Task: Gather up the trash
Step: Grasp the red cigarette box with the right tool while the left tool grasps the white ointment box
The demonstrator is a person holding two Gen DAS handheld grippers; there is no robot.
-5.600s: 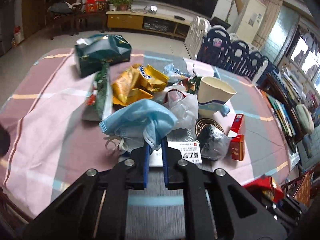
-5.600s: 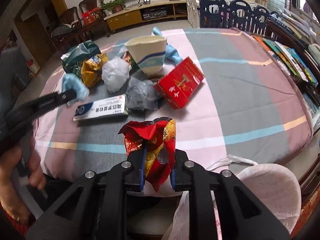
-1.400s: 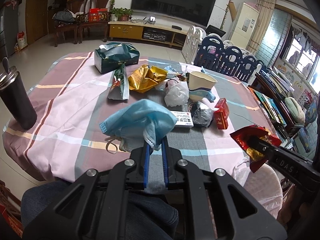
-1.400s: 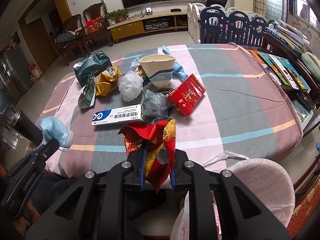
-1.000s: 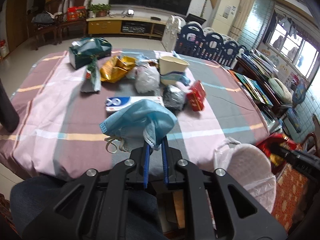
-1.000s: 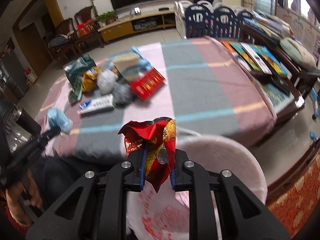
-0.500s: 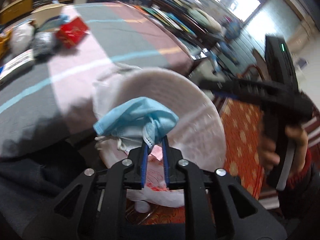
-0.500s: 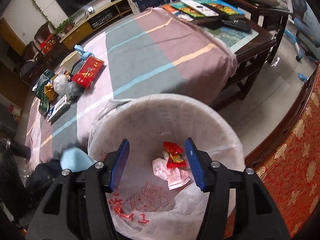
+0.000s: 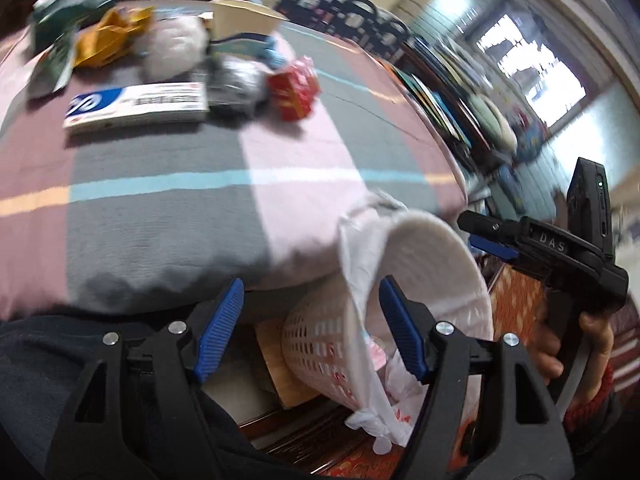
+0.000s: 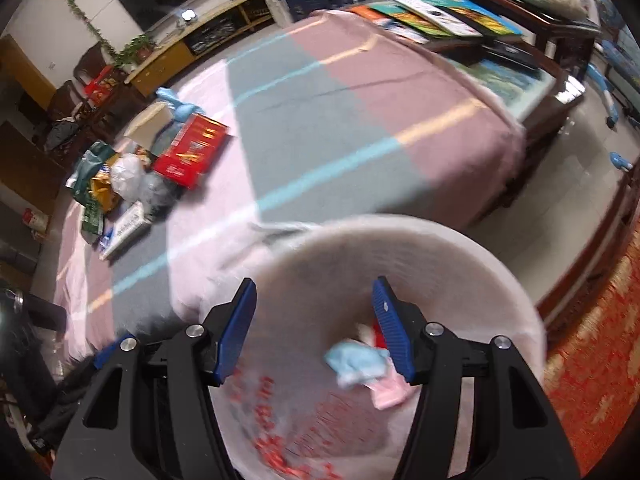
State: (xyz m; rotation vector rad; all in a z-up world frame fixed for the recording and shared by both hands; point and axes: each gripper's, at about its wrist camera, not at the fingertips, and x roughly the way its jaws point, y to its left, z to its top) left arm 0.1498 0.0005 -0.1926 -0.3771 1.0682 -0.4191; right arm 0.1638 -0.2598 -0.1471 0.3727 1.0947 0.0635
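White plastic liner over a perforated waste basket (image 9: pixel 316 344) beside the desk (image 9: pixel 160 208); its inside is blurred in the right wrist view. Blue face mask (image 10: pixel 356 364) lies in it beside pink paper; a red scrap is half hidden behind a pad. Left hand-held gripper (image 9: pixel 310 328): jaws just opened wide, nothing between. Right hand-held gripper (image 10: pixel 314 330): jaws spread, empty, above the basket. Remaining trash (image 9: pixel 168 60) on the desk's far side, smeared, labels unreadable.
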